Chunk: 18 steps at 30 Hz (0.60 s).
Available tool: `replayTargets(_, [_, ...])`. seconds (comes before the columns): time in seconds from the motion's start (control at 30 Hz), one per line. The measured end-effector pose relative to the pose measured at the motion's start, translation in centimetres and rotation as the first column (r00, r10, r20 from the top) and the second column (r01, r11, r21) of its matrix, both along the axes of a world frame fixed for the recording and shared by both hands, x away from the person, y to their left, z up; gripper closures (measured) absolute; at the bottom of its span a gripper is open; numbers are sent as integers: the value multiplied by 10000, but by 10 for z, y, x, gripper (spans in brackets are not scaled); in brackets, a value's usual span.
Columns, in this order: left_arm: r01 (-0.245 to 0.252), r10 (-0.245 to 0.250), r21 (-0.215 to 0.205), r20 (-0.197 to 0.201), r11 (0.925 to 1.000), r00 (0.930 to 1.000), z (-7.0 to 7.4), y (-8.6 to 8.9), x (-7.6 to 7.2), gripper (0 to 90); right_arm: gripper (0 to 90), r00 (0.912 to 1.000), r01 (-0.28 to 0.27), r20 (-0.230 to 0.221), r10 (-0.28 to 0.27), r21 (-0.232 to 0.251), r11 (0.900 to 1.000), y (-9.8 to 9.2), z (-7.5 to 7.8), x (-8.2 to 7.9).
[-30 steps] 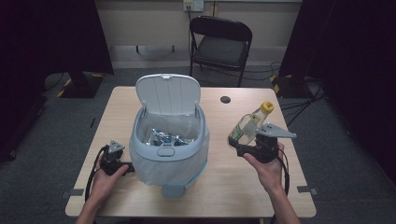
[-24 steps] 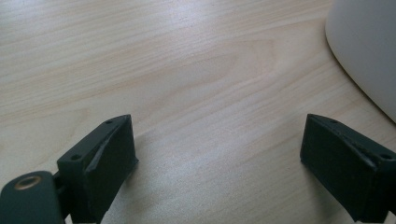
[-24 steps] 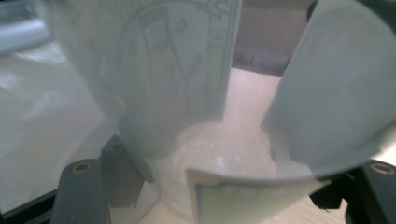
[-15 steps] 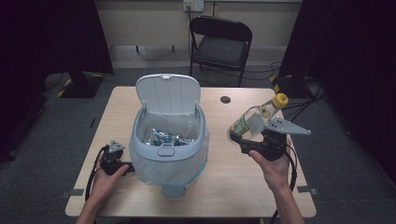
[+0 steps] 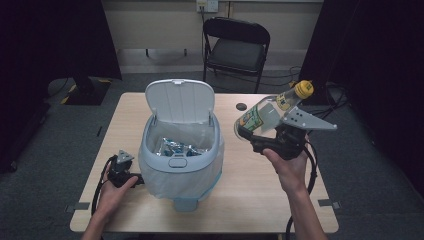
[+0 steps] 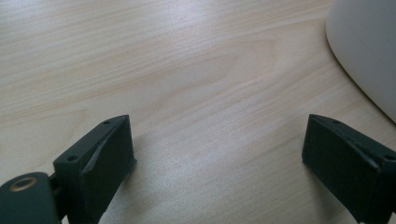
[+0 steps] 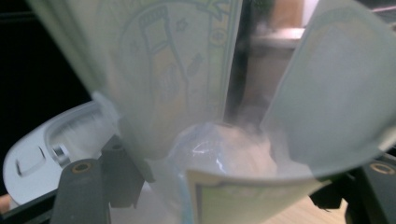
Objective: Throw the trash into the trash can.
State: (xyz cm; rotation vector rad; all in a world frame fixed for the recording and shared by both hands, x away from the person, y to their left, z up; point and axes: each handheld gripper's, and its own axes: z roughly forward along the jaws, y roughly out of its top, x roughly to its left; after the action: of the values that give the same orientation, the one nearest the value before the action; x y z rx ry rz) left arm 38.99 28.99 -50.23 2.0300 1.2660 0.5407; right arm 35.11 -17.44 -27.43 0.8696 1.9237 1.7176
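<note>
A clear plastic bottle with a yellow cap and a printed label is gripped by the right gripper, raised above the right part of the surface and tilted, cap up and away from the person. The fingers are spread wide around the bottle's body and pressed on it. In the right gripper view the bottle is so close that it is blurred; the label's drawing is faintly made out, its wording is not. Much of both fingers is covered by the bottle there, and the open lid of the bin is glimpsed low at the left.

The pale blue bin is stood at the middle of the surface, lined with a white bag, its lid tipped up at the back. Shiny crumpled items lie inside; what they are cannot be told.

The left gripper is rested low on the surface, just beside the bin's left flank. In the left gripper view its fingers are seen wide apart with bare wood between them, nothing held. The bin's white wall is cut off at the upper right corner there.

A black folding chair is placed beyond the surface.
</note>
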Motion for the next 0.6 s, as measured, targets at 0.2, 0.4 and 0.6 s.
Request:
replayTargets(0.2, [-10,10,-12,4,10000,10000,0,0,0,85,278,9986,-470,227,468,106,9988,16,15,5])
replayTargets(0.4, [-22,22,-37,9,10000,10000,0,0,0,85,278,9940,-1053,306,1048,156,9943,33,27,9])
replayTargets(0.6, [0,0,-1,10,10000,10000,0,0,0,85,278,9884,-1481,382,1472,224,9887,48,34,14])
